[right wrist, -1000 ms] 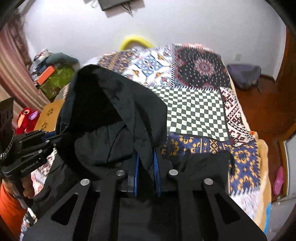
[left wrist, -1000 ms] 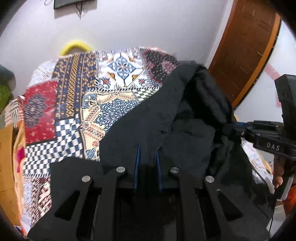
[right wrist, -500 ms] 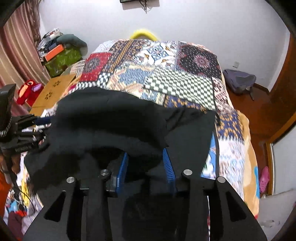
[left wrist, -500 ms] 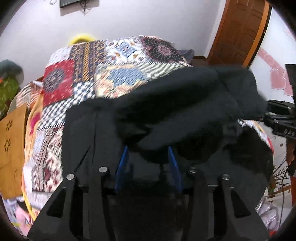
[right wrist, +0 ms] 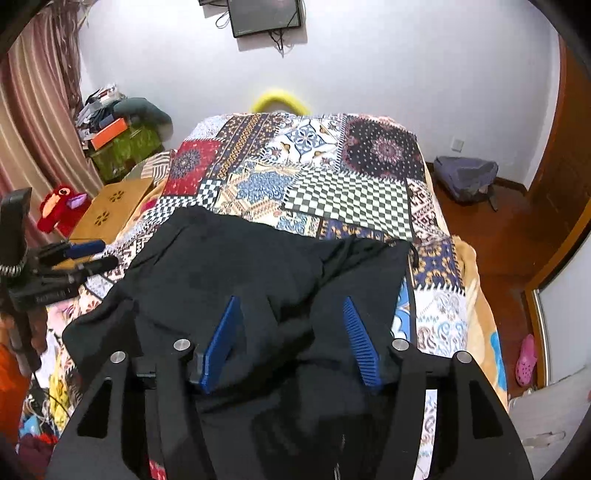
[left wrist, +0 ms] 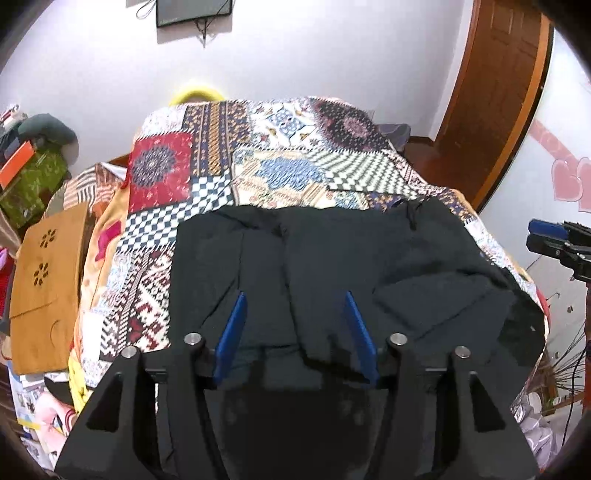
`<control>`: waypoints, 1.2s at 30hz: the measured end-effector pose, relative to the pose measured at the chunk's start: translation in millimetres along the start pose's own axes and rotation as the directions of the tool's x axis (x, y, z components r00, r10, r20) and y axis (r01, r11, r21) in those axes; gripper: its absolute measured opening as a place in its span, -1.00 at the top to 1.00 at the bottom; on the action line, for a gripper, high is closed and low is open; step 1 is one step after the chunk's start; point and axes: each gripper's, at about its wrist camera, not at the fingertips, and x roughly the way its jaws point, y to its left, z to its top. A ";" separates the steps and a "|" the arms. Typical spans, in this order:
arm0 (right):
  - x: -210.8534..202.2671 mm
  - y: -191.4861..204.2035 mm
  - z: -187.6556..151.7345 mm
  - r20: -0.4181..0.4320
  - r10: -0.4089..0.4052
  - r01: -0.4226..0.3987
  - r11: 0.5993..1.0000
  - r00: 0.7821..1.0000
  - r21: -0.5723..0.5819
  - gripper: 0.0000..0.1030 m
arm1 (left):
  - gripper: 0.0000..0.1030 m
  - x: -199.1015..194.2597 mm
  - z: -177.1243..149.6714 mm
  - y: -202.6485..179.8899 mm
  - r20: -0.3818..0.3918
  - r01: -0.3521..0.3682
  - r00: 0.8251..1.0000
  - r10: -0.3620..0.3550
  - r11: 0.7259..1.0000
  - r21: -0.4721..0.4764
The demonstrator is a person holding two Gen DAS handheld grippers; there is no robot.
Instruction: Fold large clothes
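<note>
Left wrist view. My left gripper (left wrist: 295, 306) has its jaws spread wide, nothing between the blue pads (left wrist: 232, 332). The black garment (left wrist: 332, 266) lies directly ahead of and under the jaws, spread on the quilt (left wrist: 258, 166). It lies mostly flat, with a folded-over flap ahead and to the right of the right pad. Its far edge runs straight across, ahead of both pads; bare patchwork shows beyond it and off to the left of the jaws. My right gripper (left wrist: 546, 240) shows at the far right edge, off the garment's right side; from here I cannot tell its jaw spacing. A brown board (left wrist: 48, 269) lies well left of the jaws, off the quilt. A door (left wrist: 495, 92) stands far ahead to the right, a screen (left wrist: 194, 11) on the wall straight ahead.

Right wrist view. My right gripper (right wrist: 291, 310) also has its jaws wide apart, pads (right wrist: 221, 343) clear of cloth. The garment (right wrist: 258, 273) sits ahead of and beneath the jaws, wrinkled, with creases running between the pads. Its right edge lies just right of the right pad. The left gripper (right wrist: 85, 254) hangs far left, beside the garment's left edge, touching nothing I can see. A red toy (right wrist: 59, 206) sits beyond it. A bag (right wrist: 465, 177) rests on the floor far ahead to the right; a pink shoe (right wrist: 526, 354) lies at the right.
</note>
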 end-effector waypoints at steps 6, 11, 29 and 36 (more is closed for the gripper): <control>53.0 15.8 -15.6 -0.114 0.007 -0.011 0.999 0.993 -0.041 -0.08 | -0.08 33.4 -5.4 -28.5 -0.051 0.045 0.998 -0.043 0.998 0.035; 90.1 5.6 -48.0 -0.219 0.014 -0.016 1.000 0.976 -0.005 -0.08 | -0.08 72.4 -28.1 -42.2 -0.135 0.035 0.990 -0.025 0.997 0.068; 49.8 -17.9 -21.0 -0.134 0.010 -0.008 1.000 0.991 0.012 -0.09 | -0.27 47.1 -16.7 4.8 -0.048 -0.024 0.999 0.024 1.000 -0.003; 38.4 -66.3 -0.3 -0.079 -0.049 0.058 0.992 0.996 0.116 -0.09 | -0.33 28.7 8.3 82.6 0.002 -0.084 0.996 0.085 0.987 -0.138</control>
